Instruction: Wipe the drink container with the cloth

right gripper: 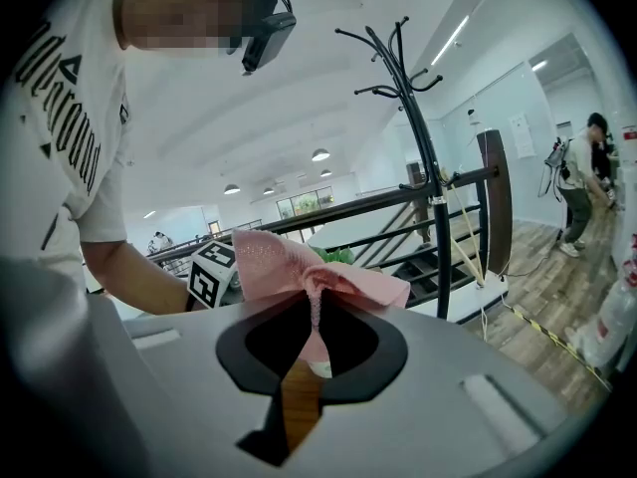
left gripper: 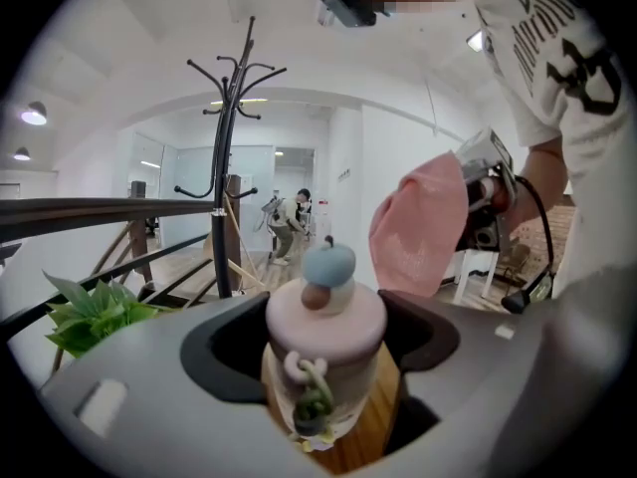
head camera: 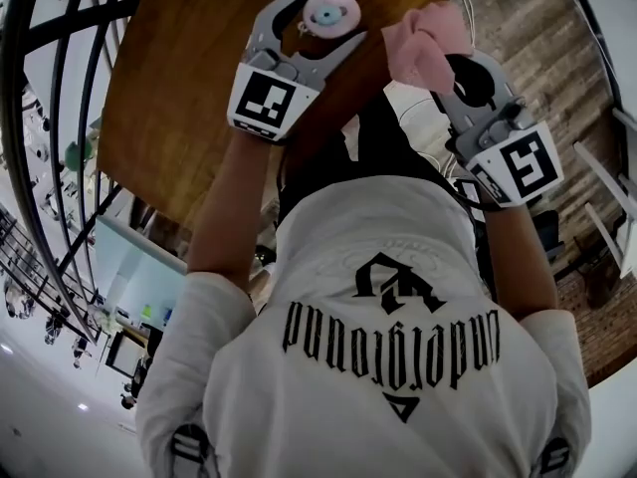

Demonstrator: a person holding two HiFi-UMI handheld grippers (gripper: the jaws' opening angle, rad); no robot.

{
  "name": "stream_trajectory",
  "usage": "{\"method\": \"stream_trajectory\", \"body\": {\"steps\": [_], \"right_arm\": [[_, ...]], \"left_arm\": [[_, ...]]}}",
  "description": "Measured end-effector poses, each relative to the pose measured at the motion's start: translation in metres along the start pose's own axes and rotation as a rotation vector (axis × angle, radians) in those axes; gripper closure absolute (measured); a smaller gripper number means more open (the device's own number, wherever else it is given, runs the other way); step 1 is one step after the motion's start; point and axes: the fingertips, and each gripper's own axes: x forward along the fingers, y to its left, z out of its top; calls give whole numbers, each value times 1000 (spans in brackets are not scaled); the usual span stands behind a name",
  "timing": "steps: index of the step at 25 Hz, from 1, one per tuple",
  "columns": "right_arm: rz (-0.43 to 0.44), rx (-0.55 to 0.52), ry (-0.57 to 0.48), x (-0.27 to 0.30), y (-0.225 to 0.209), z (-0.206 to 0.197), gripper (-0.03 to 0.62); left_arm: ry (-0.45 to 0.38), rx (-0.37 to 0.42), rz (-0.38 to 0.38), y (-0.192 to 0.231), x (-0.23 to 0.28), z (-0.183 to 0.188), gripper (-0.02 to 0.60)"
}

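Drink container [left gripper: 323, 329] upright, clasped between wide-set jaws of left gripper [head camera: 329, 16]; to container's right, near but apart, pink cloth [head camera: 430, 38] pinched in right gripper [head camera: 454, 68].

Above a wooden table [head camera: 189, 98], a pink-lidded drink container [head camera: 329, 11] is clasped by the left gripper [head camera: 334, 15], while a pink cloth [head camera: 426, 40] is pinched in the right gripper [head camera: 448, 64].
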Motion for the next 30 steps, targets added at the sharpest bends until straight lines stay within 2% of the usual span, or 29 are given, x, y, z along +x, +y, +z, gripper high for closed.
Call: {"method": "stream_trajectory", "body": {"steps": [5, 10, 17, 21, 25, 30], "right_arm": [[29, -40, -40, 0, 9, 24, 568], [72, -79, -71, -15, 23, 53, 568], [188, -167, -136, -14, 48, 98, 568], [236, -182, -197, -22, 63, 120, 568], [293, -239, -127, -12, 67, 108, 568], [318, -272, -76, 0, 64, 78, 568]], "left_arm": [[-25, -14, -33, 1, -18, 43, 195], [-40, -11, -71, -23, -37, 93, 195], [-94, -57, -59, -40, -64, 177, 195], [-134, -61, -18, -43, -82, 216, 195], [-194, -37, 47, -20, -93, 239, 195], [-189, -42, 106, -9, -99, 264, 195]]}}
